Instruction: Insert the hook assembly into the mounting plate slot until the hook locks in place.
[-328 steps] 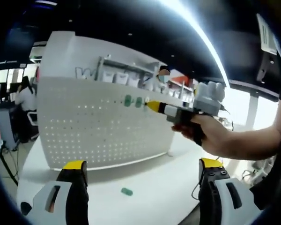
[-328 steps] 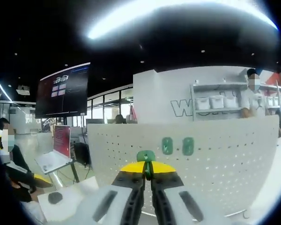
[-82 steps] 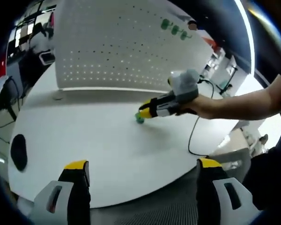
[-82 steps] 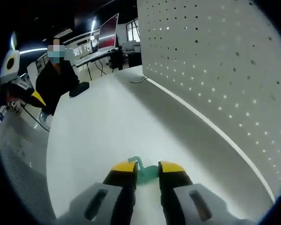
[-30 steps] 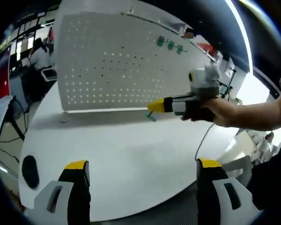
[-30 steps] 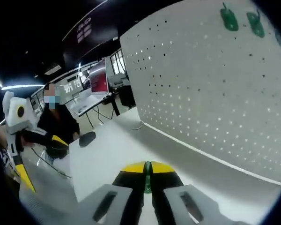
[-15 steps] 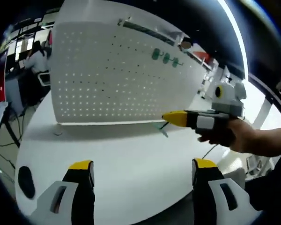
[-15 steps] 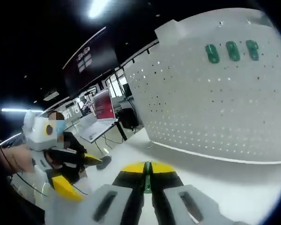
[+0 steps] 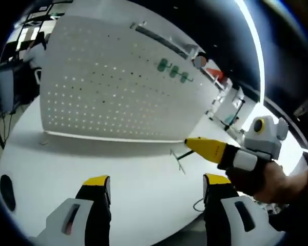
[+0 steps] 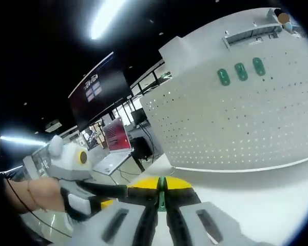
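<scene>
We stand before a white pegboard (image 9: 118,97) that rises upright from a white table (image 9: 56,159), with three green hooks (image 9: 172,72) already hung in a row near its top edge. Our right gripper (image 10: 161,190) has its jaws pressed together on a thin green hook (image 10: 161,200), seen edge-on between the yellow tips. From the left gripper view, that same gripper (image 9: 197,145) floats above the table in front of the pegboard, well below the row of hung hooks, and the green hook (image 9: 177,158) dangles from its tip. Our left gripper (image 9: 156,184) hangs back from the pegboard with its jaws spread wide and nothing between them. We judge the hook is on its way to the pegboard but not yet lined up with a hole. The grip catches only a sliver of the hook, so it could twist or slip out on contact, and a tilted approach could miss the hole.
</scene>
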